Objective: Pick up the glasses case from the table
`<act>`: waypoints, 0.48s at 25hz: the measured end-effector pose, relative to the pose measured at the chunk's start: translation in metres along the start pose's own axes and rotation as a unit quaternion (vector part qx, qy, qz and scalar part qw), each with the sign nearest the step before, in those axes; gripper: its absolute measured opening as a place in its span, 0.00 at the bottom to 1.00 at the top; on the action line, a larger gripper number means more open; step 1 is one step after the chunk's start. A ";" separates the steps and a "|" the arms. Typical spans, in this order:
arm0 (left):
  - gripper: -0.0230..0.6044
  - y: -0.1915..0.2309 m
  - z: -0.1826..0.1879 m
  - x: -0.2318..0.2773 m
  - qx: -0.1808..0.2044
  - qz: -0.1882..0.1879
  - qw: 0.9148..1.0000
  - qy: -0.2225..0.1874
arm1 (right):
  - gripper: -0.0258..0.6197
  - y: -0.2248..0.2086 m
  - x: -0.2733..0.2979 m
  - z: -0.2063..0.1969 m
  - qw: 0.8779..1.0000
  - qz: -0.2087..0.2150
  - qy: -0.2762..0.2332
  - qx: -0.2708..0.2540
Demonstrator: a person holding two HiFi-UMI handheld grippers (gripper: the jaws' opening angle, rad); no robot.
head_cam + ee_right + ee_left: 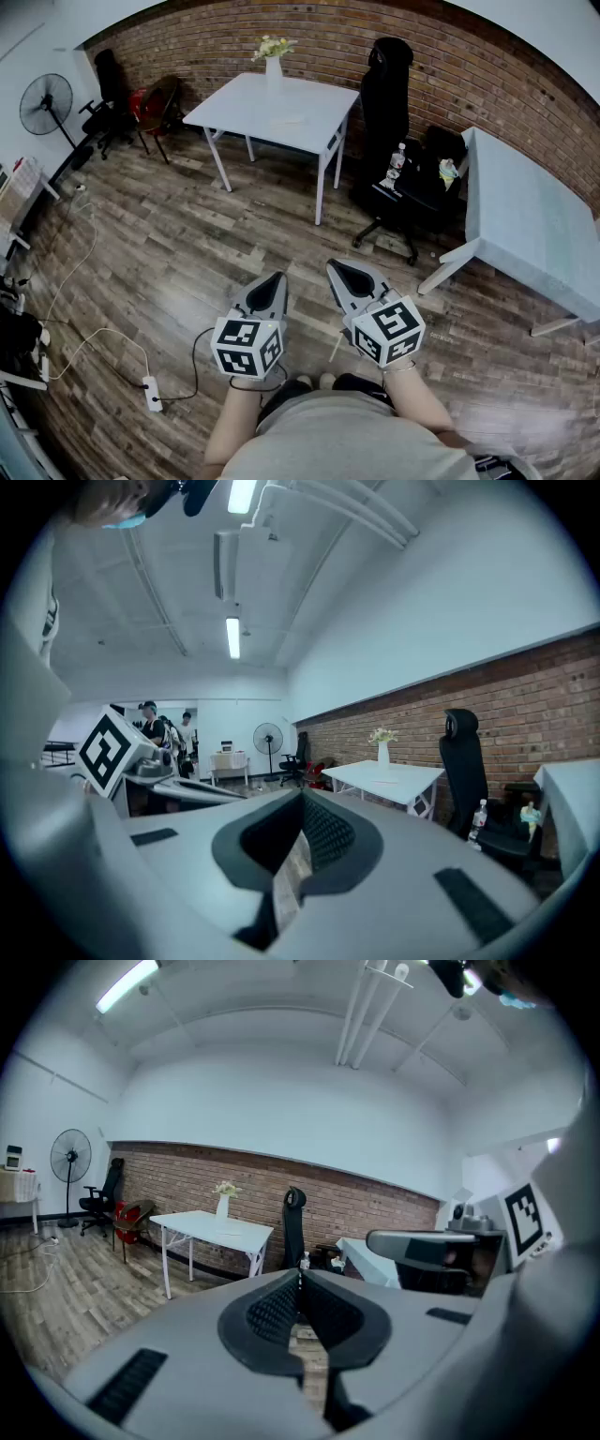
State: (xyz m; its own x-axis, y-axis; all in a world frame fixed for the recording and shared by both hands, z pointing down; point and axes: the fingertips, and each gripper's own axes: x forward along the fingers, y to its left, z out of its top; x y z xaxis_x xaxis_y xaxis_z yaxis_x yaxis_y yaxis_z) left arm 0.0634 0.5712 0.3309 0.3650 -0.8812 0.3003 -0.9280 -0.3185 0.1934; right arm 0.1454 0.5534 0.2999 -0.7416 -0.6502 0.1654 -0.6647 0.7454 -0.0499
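Both grippers are held side by side over the wooden floor, close to my body. My left gripper (275,279) is shut with nothing between its jaws. My right gripper (336,267) is shut and empty too. Both point toward a white table (246,105) near the brick wall. A small, flat, pale object (292,119) lies on that table beside a white vase of flowers (273,64); it is too small to tell what it is. The left gripper (299,1279) sees the table (202,1222) far ahead, and so does the right gripper (302,795), with the table (375,772) ahead.
A tall black office chair (385,98) with a bottle (397,159) on its seat stands right of the white table. A second pale table (530,225) is at the right. A fan (45,101), chairs (150,103) and a power strip (150,394) with cables are at the left.
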 end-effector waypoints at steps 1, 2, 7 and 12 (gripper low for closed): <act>0.06 -0.001 -0.001 0.000 -0.001 -0.001 1.000 0.001 | 0.04 0.001 0.000 -0.003 1.000 0.002 0.006 -0.009; 0.06 -0.001 -0.003 0.000 -0.002 -0.001 1.000 0.003 | 0.04 0.002 0.000 -0.005 1.000 0.005 0.012 -0.016; 0.06 -0.001 -0.005 -0.003 -0.003 -0.003 1.000 0.007 | 0.04 0.009 -0.001 -0.005 0.999 0.005 0.017 -0.033; 0.06 -0.003 -0.005 -0.002 0.004 -0.010 1.000 0.006 | 0.04 0.011 0.001 -0.006 1.000 0.008 0.015 -0.018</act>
State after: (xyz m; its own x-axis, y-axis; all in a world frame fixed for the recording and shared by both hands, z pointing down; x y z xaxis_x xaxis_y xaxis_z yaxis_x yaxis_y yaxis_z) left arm 0.0655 0.5760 0.3343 0.3837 -0.8707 0.3076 -0.9213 -0.3384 0.1914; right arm 0.1378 0.5617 0.3059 -0.7485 -0.6338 0.1951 -0.6489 0.7607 -0.0182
